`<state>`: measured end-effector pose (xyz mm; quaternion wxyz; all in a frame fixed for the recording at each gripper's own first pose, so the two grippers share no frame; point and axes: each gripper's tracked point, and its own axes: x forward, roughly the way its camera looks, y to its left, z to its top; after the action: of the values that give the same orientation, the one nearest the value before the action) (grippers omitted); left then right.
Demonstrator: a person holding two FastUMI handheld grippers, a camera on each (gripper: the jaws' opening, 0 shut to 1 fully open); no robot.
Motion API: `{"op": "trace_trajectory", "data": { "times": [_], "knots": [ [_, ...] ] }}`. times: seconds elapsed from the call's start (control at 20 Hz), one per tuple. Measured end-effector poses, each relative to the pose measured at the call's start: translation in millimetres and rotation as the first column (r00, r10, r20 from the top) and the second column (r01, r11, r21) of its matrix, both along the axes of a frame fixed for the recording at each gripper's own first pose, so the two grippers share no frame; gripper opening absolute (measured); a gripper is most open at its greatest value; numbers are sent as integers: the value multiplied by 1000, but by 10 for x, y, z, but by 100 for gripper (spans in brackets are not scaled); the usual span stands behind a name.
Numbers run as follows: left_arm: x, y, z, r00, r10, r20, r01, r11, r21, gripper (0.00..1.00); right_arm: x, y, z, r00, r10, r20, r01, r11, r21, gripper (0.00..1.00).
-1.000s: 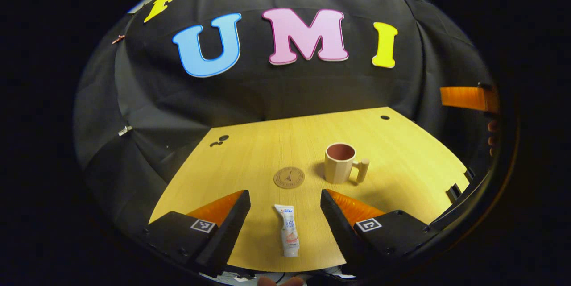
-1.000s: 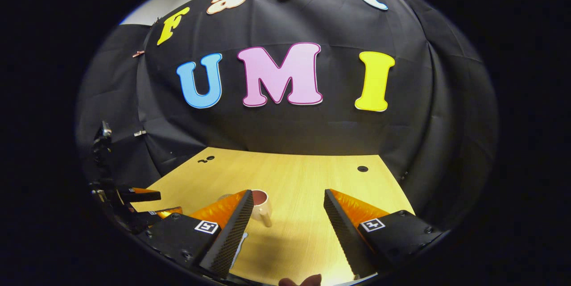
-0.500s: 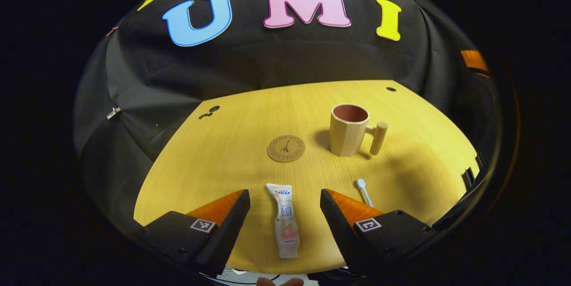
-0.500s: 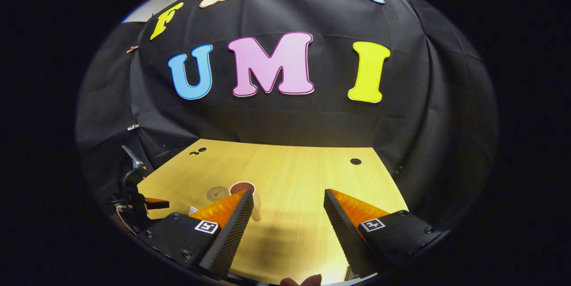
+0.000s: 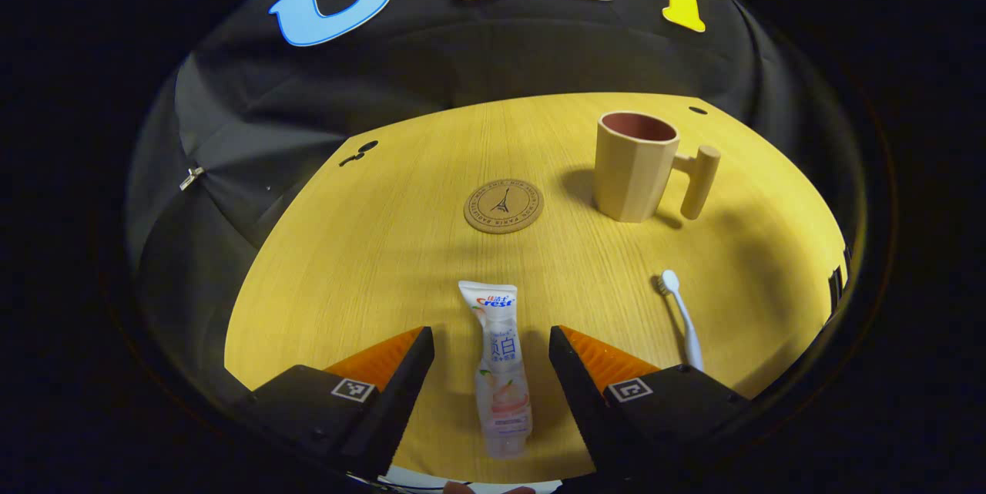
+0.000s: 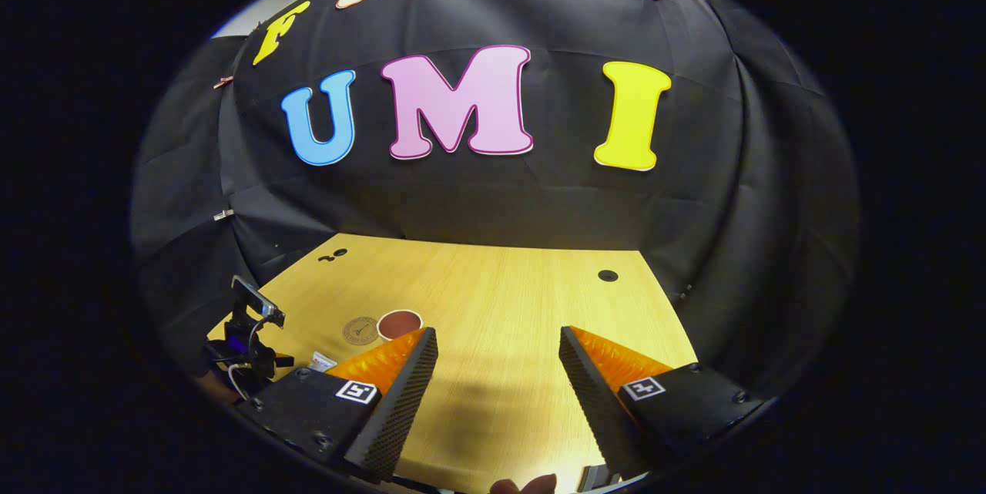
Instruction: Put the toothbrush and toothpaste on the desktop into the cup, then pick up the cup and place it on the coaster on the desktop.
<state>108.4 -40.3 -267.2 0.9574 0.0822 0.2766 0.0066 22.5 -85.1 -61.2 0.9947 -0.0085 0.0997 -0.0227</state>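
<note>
Toothpaste (image 5: 499, 359) lies flat on the desk (image 5: 370, 247) between your left gripper (image 5: 491, 355) fingers, cap end toward you, crimped end pointing at the coaster (image 5: 504, 206). Both jaws stand spread and released on either side of the tube, touching nothing as far as the left gripper view shows. Your right gripper (image 6: 498, 371) is likewise wide apart and empty, hanging over bare wood well away from the work.

Toothbrush (image 5: 681, 317) lies to the right of the tube, head pointing toward the cup (image 5: 633, 165). The cup stands upright beyond it, handle out to the right, just beside the coaster but not on it. Nothing is in the cup yet, so the task is at its start.

Risks, as I judge them:
- The tube is flat and slick; if you close too high, the fingers may skid over it or flick it sideways.
- Drop too hard and the fingertips jam on the desk before they close.
- Squeeze the soft middle and the tube may buckle and hang crooked, making the cup's mouth harder to hit.
- The cup looks light; a tube striking its rim could tip it or shove it.
</note>
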Motion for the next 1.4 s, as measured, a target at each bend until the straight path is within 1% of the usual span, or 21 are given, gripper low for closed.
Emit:
{"op": "trace_trajectory", "data": {
  "times": [0.1,0.3,0.4,0.5,0.55,0.6,0.65,0.7,0.75,0.8,0.85,0.9,0.95,1.0,1.05,1.25,1.3,1.4],
  "knots": [
    [13,0,-80,1000,-2,-23,2,1000,13,89,23,-41,-24,1000,4,-8,-4,1000,2,98],
    [54,6,-152,999,9,-38,-7,999,44,84,53,-87,-59,1000,20,-19,-20,1000,3,98],
    [96,-7,-148,999,6,-41,-3,998,58,83,60,-101,-91,999,31,-27,-31,999,11,98],
    [109,-29,-156,999,3,-50,0,998,63,81,71,-133,-108,999,35,-29,-34,999,16,98],
    [107,-40,-159,999,5,-52,-2,998,59,74,82,-138,-121,999,38,-32,-37,999,20,98],
    [103,-61,-165,998,8,-57,-5,999,46,70,95,-139,-136,999,40,-36,-39,999,21,98],
    [103,-73,-176,998,12,-60,-11,1000,29,61,100,-151,-141,998,41,-38,-40,999,23,98],
    [104,-83,-181,998,19,-64,-18,1000,12,58,103,-161,-155,998,45,-39,-44,999,27,98],
    [97,-69,-190,997,32,-67,-32,999,8,50,109,-152,-170,998,47,-44,-45,998,31,98],
    [87,-45,-193,996,43,-75,-42,999,7,48,102,-151,-186,998,48,-48,-46,998,36,98],
    [91,-37,-199,996,49,-76,-49,999,4,41,94,-147,-198,998,48,-50,-46,998,40,98],
    [94,-20,-206,995,57,-85,-57,998,-3,41,85,-143,-207,998,45,-50,-43,998,43,98],
    [95,-16,-210,994,56,-89,-58,998,-17,43,82,-137,-210,998,43,-49,-40,998,47,98],
    [93,-17,-213,994,53,-97,-56,998,-33,42,72,-115,-207,998,41,-50,-39,998,50,98],
    [97,-16,-211,994,46,-102,-51,997,-51,37,57,-97,-214,998,41,-54,-38,998,55,98],
    [109,-13,-190,997,1,-80,-10,993,-117,30,-23,13,-345,995,36,-90,-32,999,41,98],
    [90,-28,-188,996,-23,-84,10,989,-144,29,-58,77,-376,994,35,-101,-31,999,34,98],
    [-16,-138,-142,993,-76,-92,52,967,-248,26,-135,221,-427,992,37,-118,-32,999,43,98]
  ]
}}
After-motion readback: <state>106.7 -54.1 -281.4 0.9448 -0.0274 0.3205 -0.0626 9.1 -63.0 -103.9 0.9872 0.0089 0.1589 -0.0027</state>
